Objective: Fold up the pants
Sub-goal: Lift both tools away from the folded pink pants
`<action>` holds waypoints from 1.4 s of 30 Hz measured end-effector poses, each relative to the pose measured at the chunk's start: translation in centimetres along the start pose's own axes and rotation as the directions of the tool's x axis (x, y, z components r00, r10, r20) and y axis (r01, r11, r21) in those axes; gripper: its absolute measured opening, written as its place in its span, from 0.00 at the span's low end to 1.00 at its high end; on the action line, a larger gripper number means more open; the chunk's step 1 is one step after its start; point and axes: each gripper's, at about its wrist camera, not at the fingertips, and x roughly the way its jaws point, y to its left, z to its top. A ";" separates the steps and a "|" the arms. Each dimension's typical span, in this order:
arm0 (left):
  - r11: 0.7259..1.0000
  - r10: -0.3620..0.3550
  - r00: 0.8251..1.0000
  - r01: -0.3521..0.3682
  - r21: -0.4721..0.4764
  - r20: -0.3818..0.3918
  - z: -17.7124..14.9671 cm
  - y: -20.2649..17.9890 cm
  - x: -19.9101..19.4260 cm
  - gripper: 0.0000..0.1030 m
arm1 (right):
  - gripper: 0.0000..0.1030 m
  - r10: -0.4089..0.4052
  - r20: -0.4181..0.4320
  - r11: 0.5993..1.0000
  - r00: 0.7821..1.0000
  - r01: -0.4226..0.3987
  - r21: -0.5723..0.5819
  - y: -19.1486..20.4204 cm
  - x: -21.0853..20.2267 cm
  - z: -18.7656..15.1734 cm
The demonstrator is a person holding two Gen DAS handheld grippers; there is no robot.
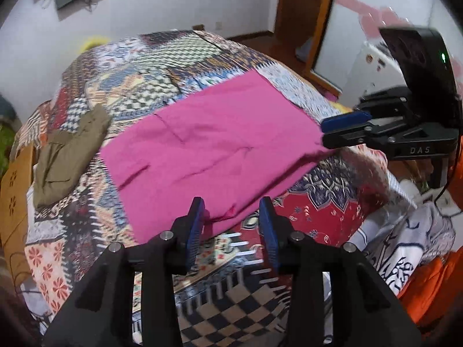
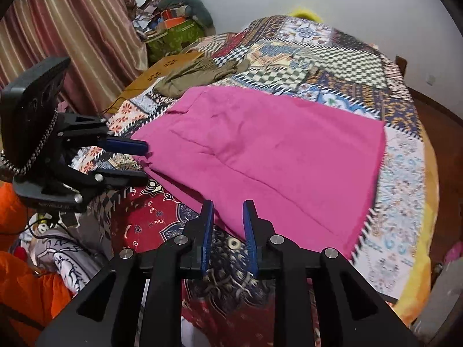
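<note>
The bright pink cotton pants (image 1: 208,141) lie flat on the patchwork-quilted bed (image 1: 150,66), already doubled into a broad rectangle with shallow creases across the top layer. I judge one fold to be finished and the cloth let go, so the next move calls for a fresh grip on one end and carrying it over to the other. My left gripper (image 1: 231,217) hangs just above the near edge, its blue-padded fingers (image 1: 195,225) spread, and nothing lies between them; the hem sits just beyond their tips. My right gripper (image 2: 228,222) sits at the neighbouring stretch of the same near edge, fingers parted more narrowly and also empty, with the pink edge just past the tips. In the left view it reaches in from the side, its tips close to the cloth's corner; contact I cannot judge. A crumpled olive-brown garment (image 1: 69,150) lies apart near the far side.
</note>
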 end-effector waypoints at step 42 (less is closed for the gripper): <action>0.963 -0.049 0.998 0.038 -0.268 -0.035 -3.6 7.8 3.3 0.55 | 0.34 -0.171 -0.075 0.946 0.982 0.185 0.265 -8.7 1.7 -6.3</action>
